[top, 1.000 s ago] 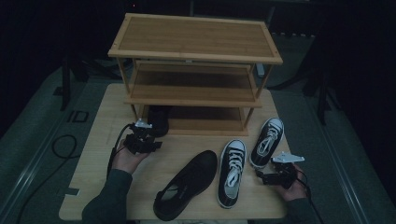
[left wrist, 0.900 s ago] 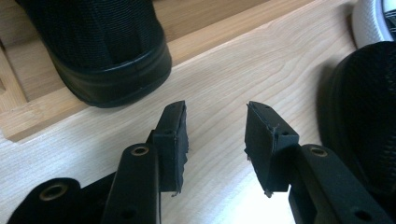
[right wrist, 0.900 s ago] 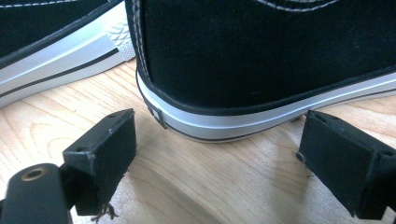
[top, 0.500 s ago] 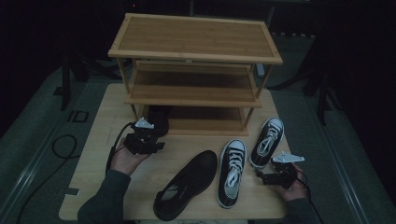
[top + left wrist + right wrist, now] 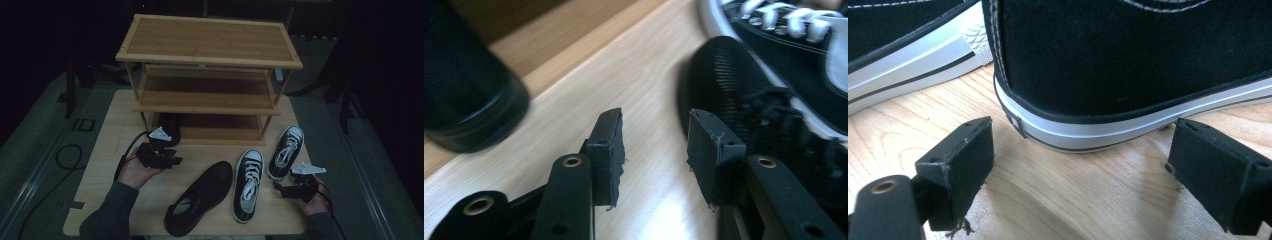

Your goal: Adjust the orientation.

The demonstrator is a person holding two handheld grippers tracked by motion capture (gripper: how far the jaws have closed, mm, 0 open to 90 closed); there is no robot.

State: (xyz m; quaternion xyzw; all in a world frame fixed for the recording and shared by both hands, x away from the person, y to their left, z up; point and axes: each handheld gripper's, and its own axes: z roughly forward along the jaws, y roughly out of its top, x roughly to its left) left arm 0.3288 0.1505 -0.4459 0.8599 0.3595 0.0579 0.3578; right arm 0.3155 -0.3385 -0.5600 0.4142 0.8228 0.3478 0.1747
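A three-tier bamboo shoe rack [image 5: 207,107] stands at the back of the table. One black shoe [image 5: 169,125] sits at the left end of its bottom shelf, its toe [image 5: 466,100] close on the left in the left gripper view. Its mate [image 5: 200,197] lies on the table. My left gripper [image 5: 172,161] [image 5: 656,145] hovers open between the two, nothing between the pads. Two black-and-white sneakers [image 5: 248,182] [image 5: 286,151] lie to the right. My right gripper [image 5: 281,190] [image 5: 1083,155] is open wide just behind a sneaker heel [image 5: 1128,60], apart from it.
The rack's top shelf [image 5: 210,40] and middle shelf [image 5: 205,92] are bare. A cable [image 5: 67,155] loops on the grey floor mat left of the table. Bare tabletop [image 5: 112,135] lies at the left, in front of the rack.
My left gripper has lifted a little and shifted slightly right, off the shelf's edge. The right gripper and the shoes have stayed put.
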